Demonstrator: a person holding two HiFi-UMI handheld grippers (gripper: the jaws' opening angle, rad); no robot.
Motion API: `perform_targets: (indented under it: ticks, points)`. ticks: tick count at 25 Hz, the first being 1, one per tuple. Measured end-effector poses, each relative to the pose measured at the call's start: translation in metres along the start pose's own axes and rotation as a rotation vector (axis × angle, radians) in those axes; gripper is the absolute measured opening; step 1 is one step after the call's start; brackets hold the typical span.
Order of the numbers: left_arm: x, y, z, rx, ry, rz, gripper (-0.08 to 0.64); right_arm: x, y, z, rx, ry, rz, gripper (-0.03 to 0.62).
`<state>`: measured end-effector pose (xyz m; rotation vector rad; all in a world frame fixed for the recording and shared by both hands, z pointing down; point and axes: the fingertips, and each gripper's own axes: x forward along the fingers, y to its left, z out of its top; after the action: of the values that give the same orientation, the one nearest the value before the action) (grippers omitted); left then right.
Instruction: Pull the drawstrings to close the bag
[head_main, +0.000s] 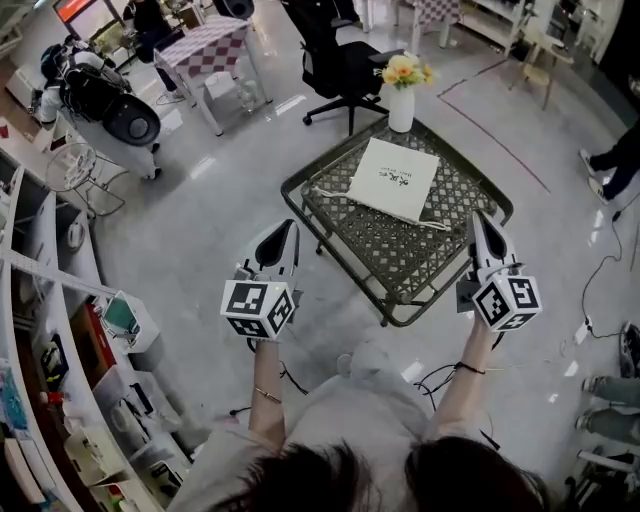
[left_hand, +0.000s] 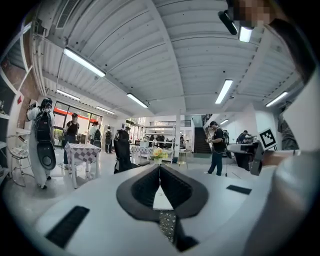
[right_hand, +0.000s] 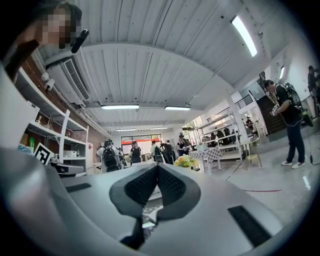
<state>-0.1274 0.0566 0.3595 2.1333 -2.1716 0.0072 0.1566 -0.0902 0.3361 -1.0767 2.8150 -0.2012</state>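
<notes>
Drawstring bag (head_main: 393, 178) is recorded lying flat on the lattice-top table (head_main: 400, 265), toward the table's far side, white with dark print facing up. One cord (head_main: 326, 190) is laid out on the table top at the bag's left. Left gripper (head_main: 291, 226) is held just off the table's near left corner; its jaws are pressed together with nothing between them. Right gripper (head_main: 477, 216) is held over the table's near right edge, jaws likewise closed and empty. Both grippers are kept well apart from the bag. Vase of yellow flowers (head_main: 401, 100) is noted at the table's far edge.
</notes>
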Motion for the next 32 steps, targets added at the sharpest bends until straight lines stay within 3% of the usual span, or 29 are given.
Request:
perform_targets:
  ticks: [8,23,32]
  points:
    - [0.033,-0.001,-0.018,-0.022,0.039,-0.070,0.025,0.001,-0.016,-0.012,-0.008,0.036,-0.077,0.021]
    - [0.160,0.049,-0.012,-0.008,0.072,-0.157,0.025,0.108,-0.064,-0.014,-0.016,0.040,-0.163,0.021]
    - [0.211,0.047,-0.013,-0.019,0.102,-0.214,0.025,0.133,-0.094,-0.020,-0.028,0.075,-0.190,0.021]
